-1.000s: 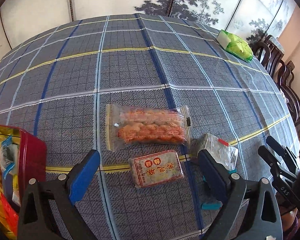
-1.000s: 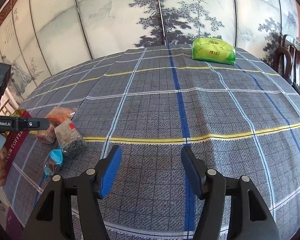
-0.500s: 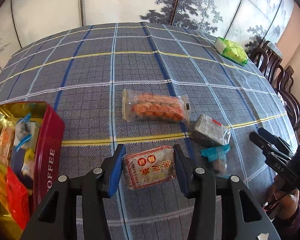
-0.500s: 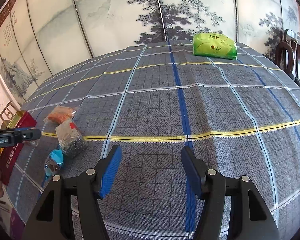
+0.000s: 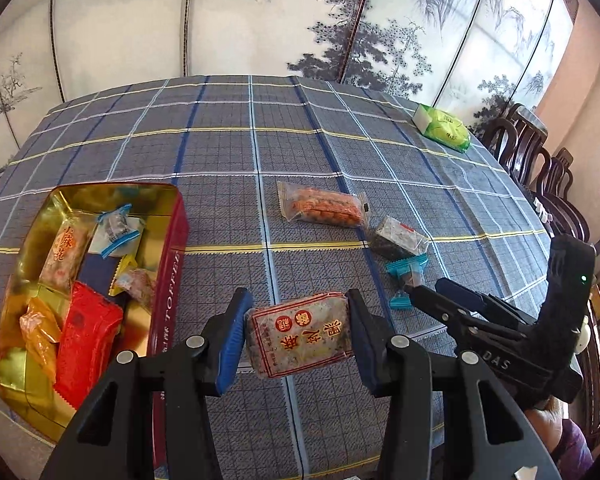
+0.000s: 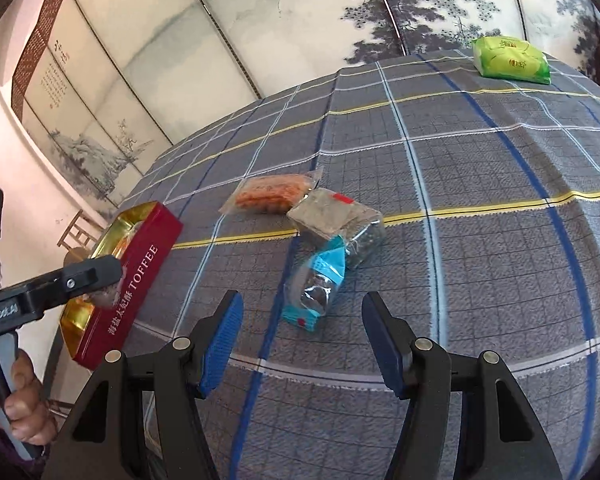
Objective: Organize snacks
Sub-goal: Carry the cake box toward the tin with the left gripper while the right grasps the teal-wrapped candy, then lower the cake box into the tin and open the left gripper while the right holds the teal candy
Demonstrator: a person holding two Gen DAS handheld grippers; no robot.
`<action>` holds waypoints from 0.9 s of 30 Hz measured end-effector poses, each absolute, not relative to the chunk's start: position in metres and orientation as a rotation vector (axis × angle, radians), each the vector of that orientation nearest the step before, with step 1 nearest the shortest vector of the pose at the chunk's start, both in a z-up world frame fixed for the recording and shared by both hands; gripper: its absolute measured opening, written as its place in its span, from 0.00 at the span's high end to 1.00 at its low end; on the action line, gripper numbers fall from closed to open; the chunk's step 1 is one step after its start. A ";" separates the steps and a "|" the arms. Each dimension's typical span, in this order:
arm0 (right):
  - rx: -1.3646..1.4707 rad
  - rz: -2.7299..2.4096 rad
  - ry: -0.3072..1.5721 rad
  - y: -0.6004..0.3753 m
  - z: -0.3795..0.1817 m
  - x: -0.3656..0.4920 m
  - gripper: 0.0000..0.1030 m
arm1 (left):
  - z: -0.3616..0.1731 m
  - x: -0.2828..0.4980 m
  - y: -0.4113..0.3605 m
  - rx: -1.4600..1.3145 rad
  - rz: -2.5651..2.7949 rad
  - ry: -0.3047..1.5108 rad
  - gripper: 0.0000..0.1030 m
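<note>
My left gripper (image 5: 298, 336) is shut on a square snack packet with red Chinese print (image 5: 300, 334) and holds it above the tablecloth, just right of the red toffee tin (image 5: 168, 264), which is open and holds several snacks. On the cloth lie an orange snack bag (image 5: 324, 208), a dark seed packet (image 5: 398, 238) and a blue-ended candy (image 5: 406, 280). My right gripper (image 6: 302, 344) is open and empty, hovering just short of the blue-ended candy (image 6: 316, 284). The tin (image 6: 136, 276) shows at the left in the right wrist view.
A green tissue pack (image 5: 444, 128) lies at the far right of the table; it also shows in the right wrist view (image 6: 510, 60). Dark wooden chairs (image 5: 540, 168) stand along the right side. A painted folding screen (image 5: 260, 20) stands behind the table.
My left gripper closed on the square packet, lifted it and pulled back, so the tin came into view. My right gripper moved left toward the blue-ended candy.
</note>
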State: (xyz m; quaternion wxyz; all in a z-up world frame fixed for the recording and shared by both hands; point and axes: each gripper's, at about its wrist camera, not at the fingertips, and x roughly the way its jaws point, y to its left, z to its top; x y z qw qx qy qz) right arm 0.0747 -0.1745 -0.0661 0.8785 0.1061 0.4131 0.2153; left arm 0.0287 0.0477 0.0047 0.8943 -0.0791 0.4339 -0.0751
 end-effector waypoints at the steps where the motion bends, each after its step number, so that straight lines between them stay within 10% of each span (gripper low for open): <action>1: 0.210 0.432 0.859 -0.171 -0.066 0.078 0.41 | 0.006 0.026 0.051 -0.171 -0.152 0.895 0.58; 9: 0.140 0.442 0.890 -0.152 -0.080 0.093 0.73 | 0.013 0.006 0.091 -0.215 -0.081 0.868 0.58; 27: 0.127 0.159 0.738 -0.271 -0.053 0.107 0.74 | 0.012 -0.023 0.172 -0.212 0.108 0.851 0.58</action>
